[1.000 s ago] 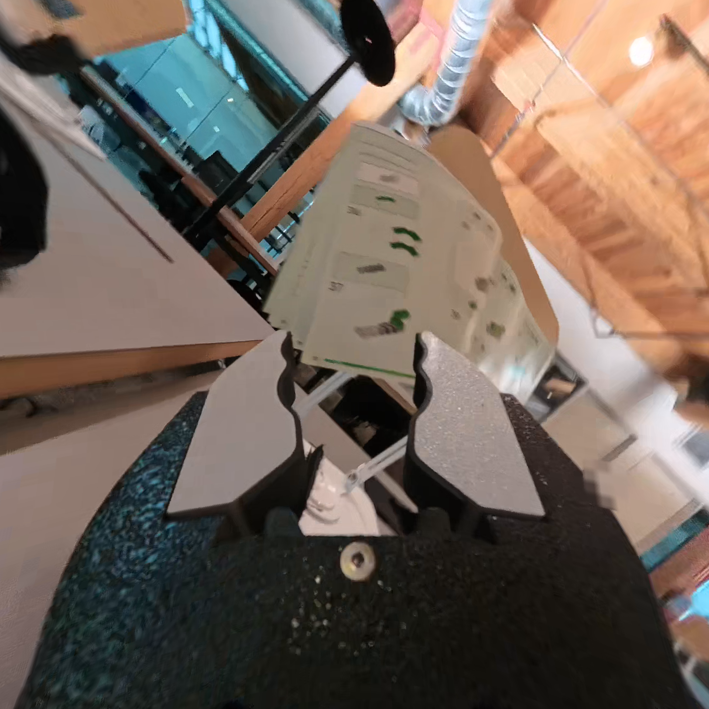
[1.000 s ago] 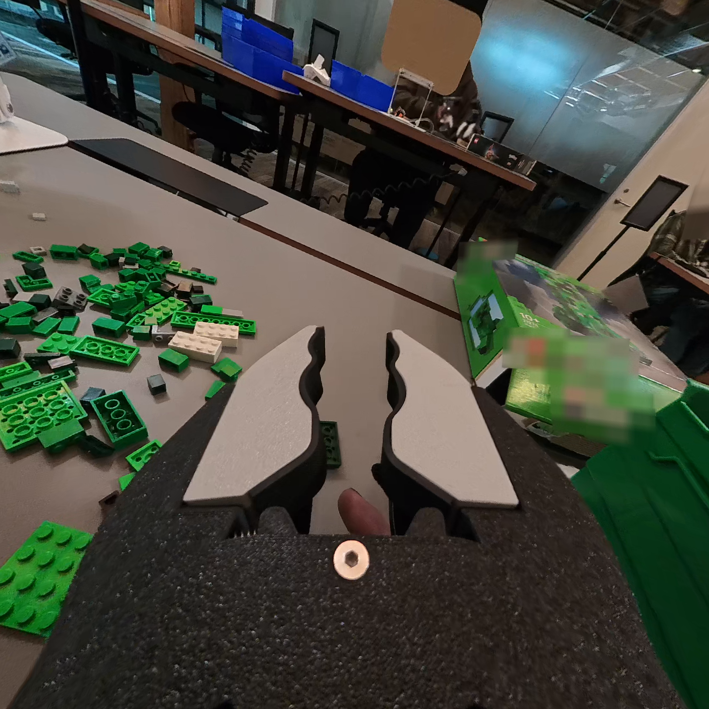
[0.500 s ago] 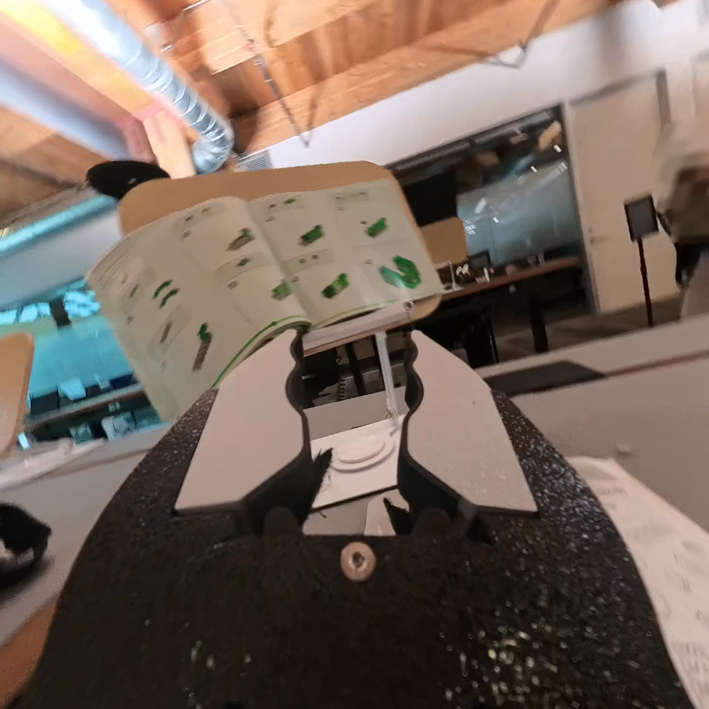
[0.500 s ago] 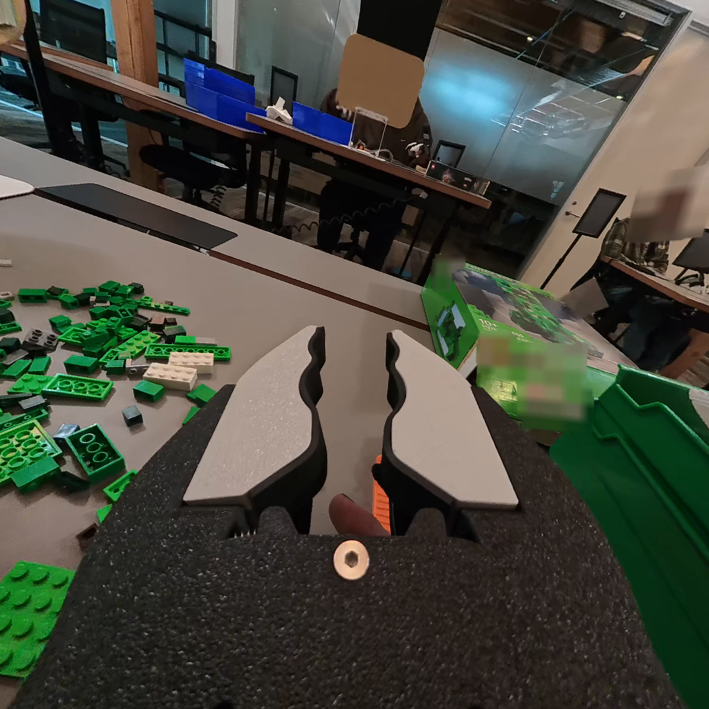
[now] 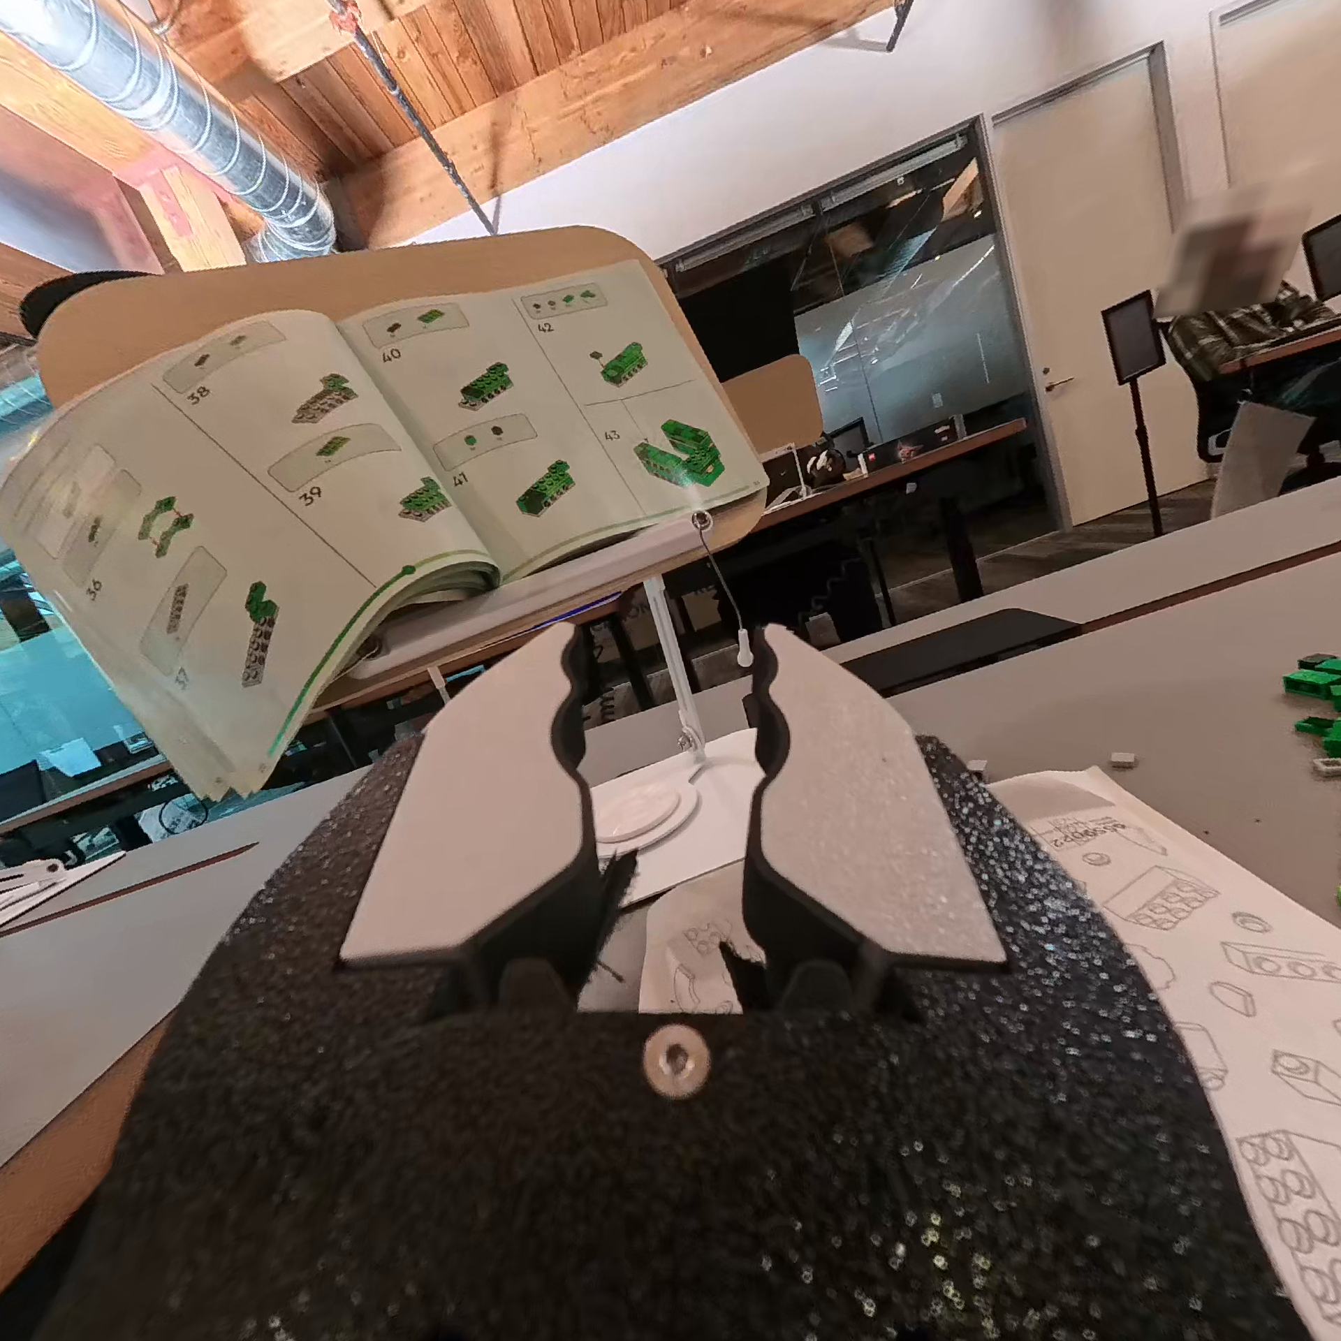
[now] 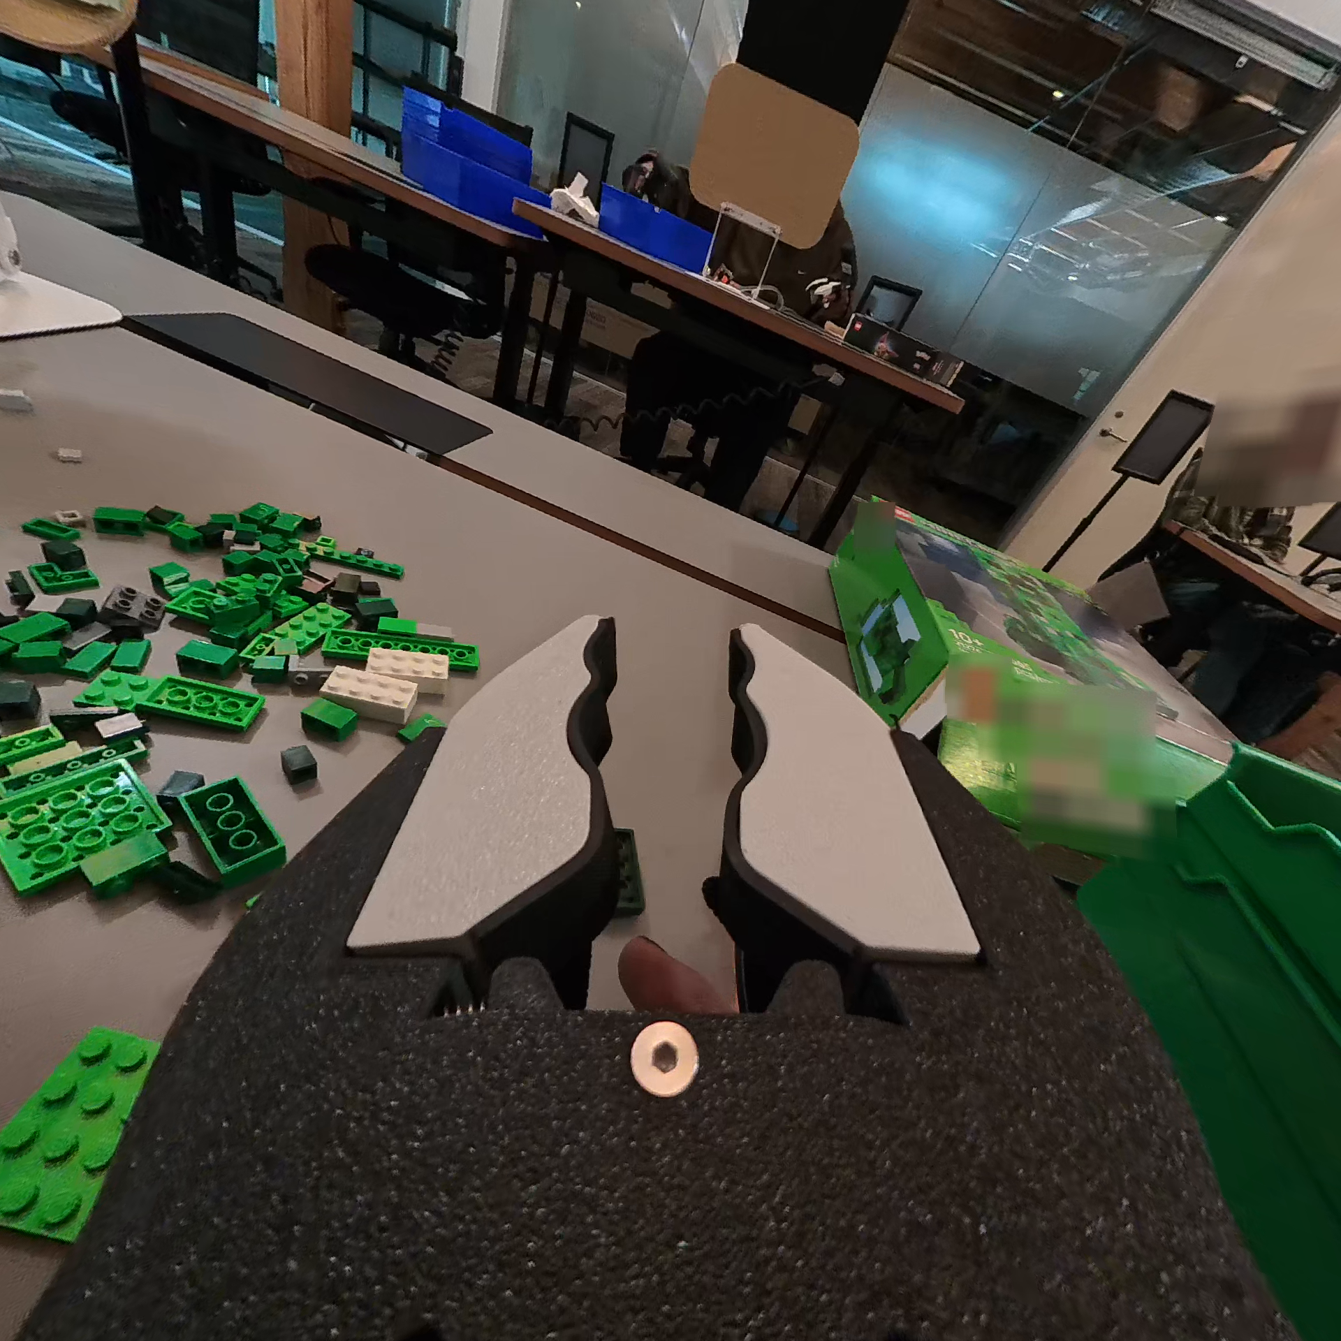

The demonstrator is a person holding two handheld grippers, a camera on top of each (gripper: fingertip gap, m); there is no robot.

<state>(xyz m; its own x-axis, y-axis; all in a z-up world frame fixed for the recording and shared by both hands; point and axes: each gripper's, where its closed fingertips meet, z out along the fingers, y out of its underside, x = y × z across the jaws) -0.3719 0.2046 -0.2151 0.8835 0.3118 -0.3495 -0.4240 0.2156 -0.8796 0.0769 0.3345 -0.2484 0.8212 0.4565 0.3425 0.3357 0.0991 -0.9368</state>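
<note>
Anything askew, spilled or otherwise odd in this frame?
Mostly tidy. The open instruction booklet overhangs its white stand; its left pages droop past the edge, unsupported. Loose bricks lie scattered on the grey table, none on the floor that I can see. Both the left gripper and right gripper are open and empty.

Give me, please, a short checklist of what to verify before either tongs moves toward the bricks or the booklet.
1. Left tongs empty, jaws apart: ok.
2. Right tongs empty, jaws apart: ok.
3. Instruction booklet lies open on its white stand, pages visible: ok.
4. Loose green bricks spread on the grey table, not stacked on each other out of reach: ok, though many touch or overlap.
5. Small dark green plate under the right tongs, partly hidden by a finger pad: cannot tell its full shape.
6. Printed sheet lies under the left tongs; whether the tongs touches it: cannot tell.
</note>
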